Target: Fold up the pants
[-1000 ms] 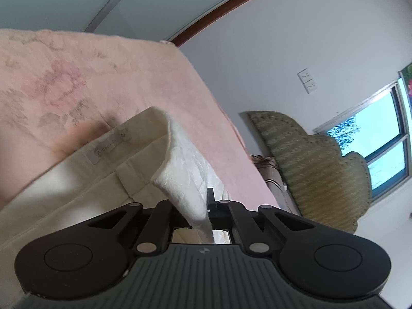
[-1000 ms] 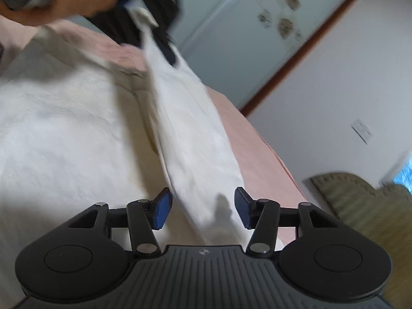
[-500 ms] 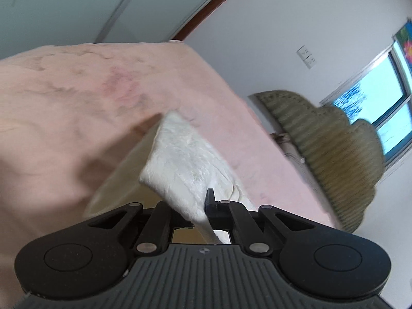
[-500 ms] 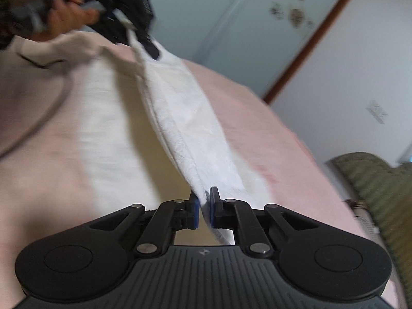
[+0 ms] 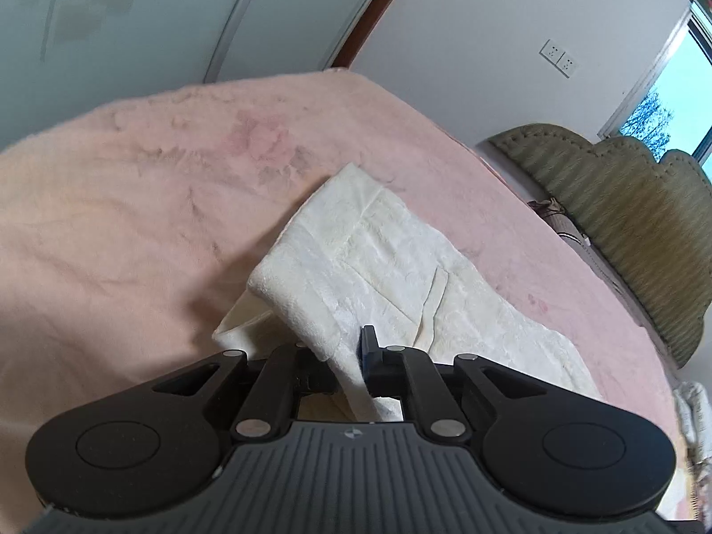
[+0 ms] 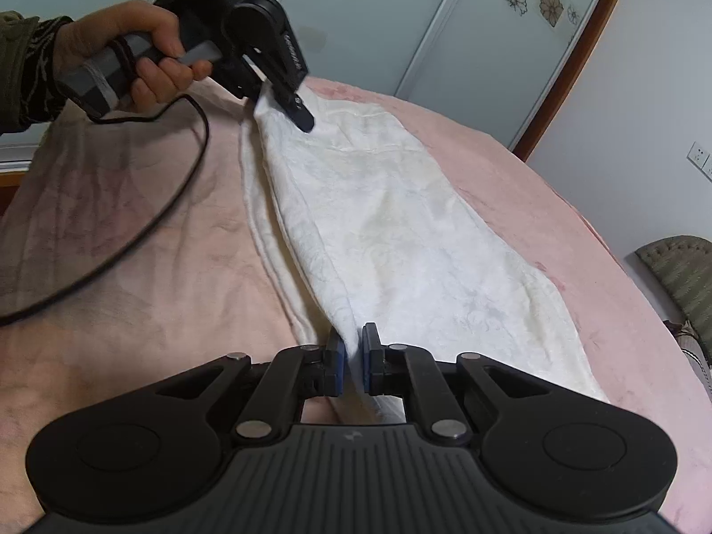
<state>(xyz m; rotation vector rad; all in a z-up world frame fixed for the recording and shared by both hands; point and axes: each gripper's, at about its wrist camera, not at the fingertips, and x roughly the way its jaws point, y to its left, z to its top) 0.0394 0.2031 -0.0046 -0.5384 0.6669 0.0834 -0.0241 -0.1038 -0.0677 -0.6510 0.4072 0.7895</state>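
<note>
We pinch the cream textured fabric pants [image 6: 378,231] in both grippers, left gripper [image 5: 345,351] and right gripper [image 6: 351,356], lifting one edge (to lay it over).

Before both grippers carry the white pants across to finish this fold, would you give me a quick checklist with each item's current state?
1. Left gripper shut on the pants: ok.
2. Right gripper shut on the fabric edge: ok.
3. Lifted edge taut between grippers: ok, it runs straight.
4. Cable clear of pants: ok, it lies beside them on the pink blanket.
5. Layers aligned underneath: cannot tell.
</note>
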